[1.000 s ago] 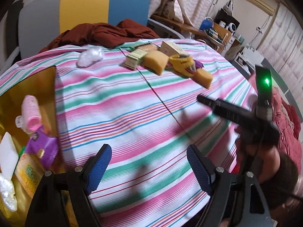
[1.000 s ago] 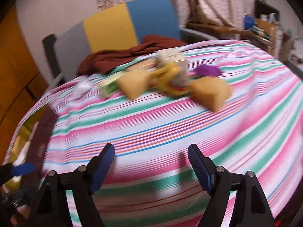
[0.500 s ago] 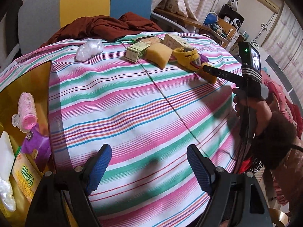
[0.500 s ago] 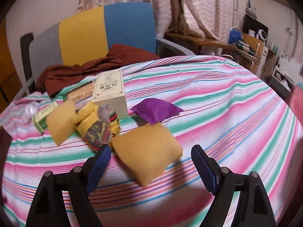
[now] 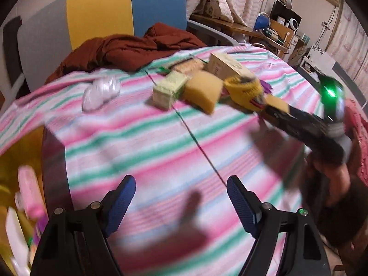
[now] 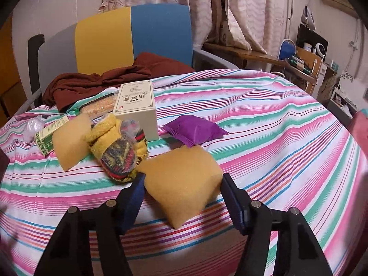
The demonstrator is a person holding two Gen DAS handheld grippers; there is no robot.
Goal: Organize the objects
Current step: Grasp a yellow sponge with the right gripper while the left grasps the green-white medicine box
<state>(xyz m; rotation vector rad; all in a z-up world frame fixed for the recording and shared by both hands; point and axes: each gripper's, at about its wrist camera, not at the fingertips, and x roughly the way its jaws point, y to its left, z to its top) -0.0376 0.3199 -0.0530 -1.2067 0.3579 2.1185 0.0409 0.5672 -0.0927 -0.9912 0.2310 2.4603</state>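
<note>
- Sponge-grabbing is the step in hand: the right claw (image 6: 181, 189) sits around the near yellow sponge (image 6: 181, 179) on the striped surface (image 6: 276, 124), and its jaws are closing.
- Blue pads (image 6: 138, 188) look to be touching the sponge's two sides, or very nearly. I cannot tell yet if they squeeze it hard enough to lift.
- Next, I think, the claw must shut a bit more, since a sponge is soft and squashy, then lift it clear of the striped sock bundle (image 6: 119, 151) just beside it.
- Left claw (image 5: 181, 203) hangs wide open over bare cloth and holds nothing.
- Other things wait in a heap: a second sponge (image 6: 70, 141), a cream box (image 6: 136, 108), a purple packet (image 6: 195, 130), a green box (image 6: 47, 138) and a white crinkly lump (image 6: 33, 126).
- Yellow bin (image 5: 20, 156), at the left edge of the left view, holds a pink thing (image 5: 30, 195) and more. That may be where the sponge goes.
- Much of the left view is smeared, so the things in the bin are hard to name, and the bin is cut off.
- Right claw's tips are hidden there behind the heap.
</note>
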